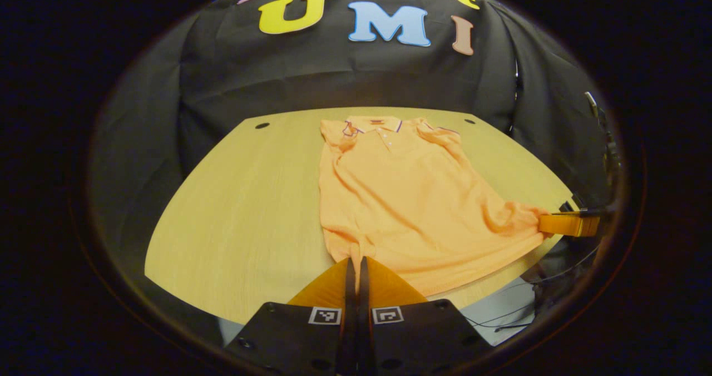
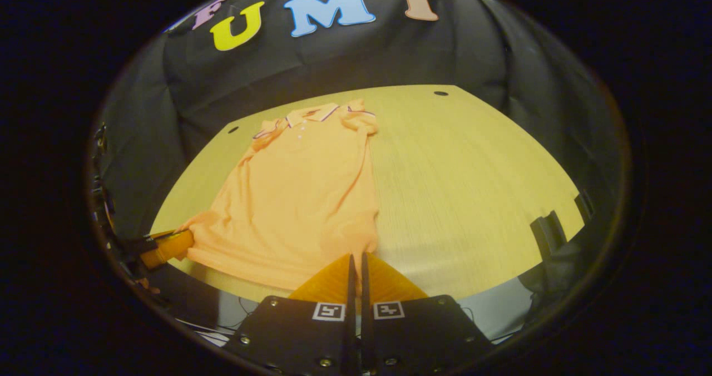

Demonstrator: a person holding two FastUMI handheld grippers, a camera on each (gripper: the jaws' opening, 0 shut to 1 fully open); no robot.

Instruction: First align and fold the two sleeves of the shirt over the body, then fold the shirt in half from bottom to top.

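An orange polo shirt (image 1: 400,198) lies flat on the wooden table (image 1: 245,214), collar (image 1: 378,124) at the far side and both sleeves folded in over the body. My left gripper (image 1: 356,260) is shut on the hem's near left corner. In the same view the right gripper (image 1: 548,223) pinches the other hem corner at the table's right edge. In the right gripper view the shirt (image 2: 300,198) stretches away from my right gripper (image 2: 356,256), which is shut on its hem corner. The left gripper (image 2: 186,237) grips the far-left corner, and the hem between them is slightly gathered.
Small round holes (image 1: 262,125) (image 1: 470,121) mark the table's far corners. Black brackets (image 2: 548,231) stick up at the table's right edge. Cables (image 1: 500,315) hang below the near edge. Bare tabletop (image 2: 473,170) spreads to the right of the shirt.
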